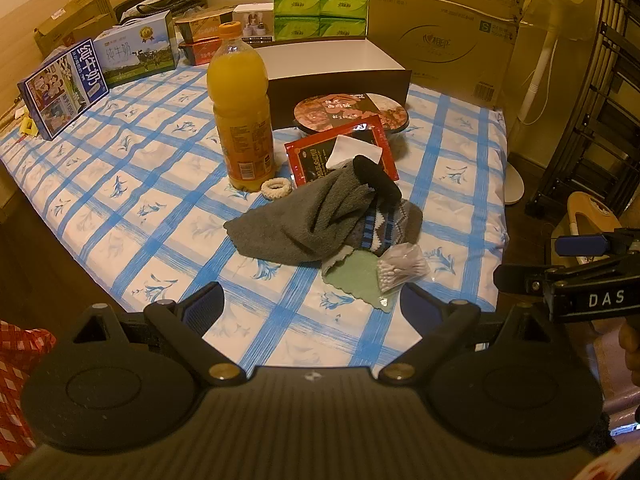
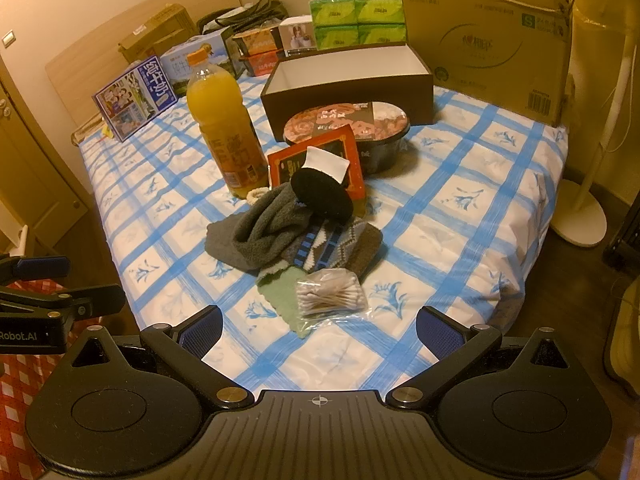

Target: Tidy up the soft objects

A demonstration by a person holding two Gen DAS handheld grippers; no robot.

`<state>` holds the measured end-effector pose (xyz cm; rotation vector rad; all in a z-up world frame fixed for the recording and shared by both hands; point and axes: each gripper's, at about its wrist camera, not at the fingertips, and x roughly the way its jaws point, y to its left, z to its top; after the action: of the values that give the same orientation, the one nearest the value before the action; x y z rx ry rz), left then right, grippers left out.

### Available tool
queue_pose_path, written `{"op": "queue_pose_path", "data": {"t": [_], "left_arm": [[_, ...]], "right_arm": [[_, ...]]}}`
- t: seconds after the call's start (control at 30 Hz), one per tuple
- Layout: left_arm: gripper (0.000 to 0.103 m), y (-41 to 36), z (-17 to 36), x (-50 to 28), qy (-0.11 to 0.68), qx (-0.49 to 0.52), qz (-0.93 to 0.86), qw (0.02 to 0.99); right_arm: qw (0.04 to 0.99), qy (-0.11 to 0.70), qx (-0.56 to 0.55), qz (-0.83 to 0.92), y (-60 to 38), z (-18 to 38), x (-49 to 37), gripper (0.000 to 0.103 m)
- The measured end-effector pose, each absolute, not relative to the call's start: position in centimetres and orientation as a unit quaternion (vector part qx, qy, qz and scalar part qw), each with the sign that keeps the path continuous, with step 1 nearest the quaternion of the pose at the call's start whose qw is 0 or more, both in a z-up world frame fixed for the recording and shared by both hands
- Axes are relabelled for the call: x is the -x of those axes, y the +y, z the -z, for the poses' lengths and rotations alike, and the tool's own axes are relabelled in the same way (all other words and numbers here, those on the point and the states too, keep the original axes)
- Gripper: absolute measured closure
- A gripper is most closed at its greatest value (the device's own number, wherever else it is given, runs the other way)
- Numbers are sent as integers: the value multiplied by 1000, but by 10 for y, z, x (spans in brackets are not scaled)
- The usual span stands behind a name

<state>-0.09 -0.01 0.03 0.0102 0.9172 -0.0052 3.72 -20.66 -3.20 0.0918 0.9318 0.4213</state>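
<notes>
Open dark box (image 2: 348,92), upper centre of the right view: white inside, nothing visible in it. Lidded bowl (image 2: 352,128) touches the box's front wall; contents hidden under the printed lid. Red packet (image 2: 352,152) leans against the bowl, a white pad (image 2: 326,164) resting on it.

Soft pile, centre frame on the blue-checked cloth (image 2: 460,240): grey towel (image 2: 264,232) bunched, a black sock (image 2: 322,194) on top of it, patterned sock (image 2: 344,246) at its right side, green cloth (image 2: 286,304) partly under the pile at its lower edge. Bag of swabs (image 2: 330,294) lies on the green cloth. Cream scrunchie (image 1: 275,189) sits just beside the juice bottle (image 1: 242,108), touching the towel's upper left edge.

Juice bottle stands upright, left of the packet, between the pile and the milk cartons (image 1: 64,88) at upper left. Tissue packs (image 1: 320,14) and a large carton (image 1: 444,28) line the top edge behind the box.

Between the pile and the open box stand the packet and the bowl.

Left gripper (image 1: 312,304): fingers spread wide, holding nothing, at the cloth's near edge below the pile. Right gripper (image 2: 320,330): also spread apart, nothing between the pads, just below the swabs.
</notes>
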Motion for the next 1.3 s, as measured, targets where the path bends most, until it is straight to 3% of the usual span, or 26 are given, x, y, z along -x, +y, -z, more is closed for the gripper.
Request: {"op": "queue_pose_path", "data": {"t": [0.7,1.13,1.3], "left_arm": [[9,17,11,-8,450,-9,-11,893],[11,12,42,-40,464,-14,-6,886],[12,14,55,-57,456,-19,-6,890]], "right_arm": [[872,441,-45,-208,-203,37,-41,0],[868,428,-83,-239,-201,81,-67,1],[870,423,-87,-239,-200,94,-82,7]]}}
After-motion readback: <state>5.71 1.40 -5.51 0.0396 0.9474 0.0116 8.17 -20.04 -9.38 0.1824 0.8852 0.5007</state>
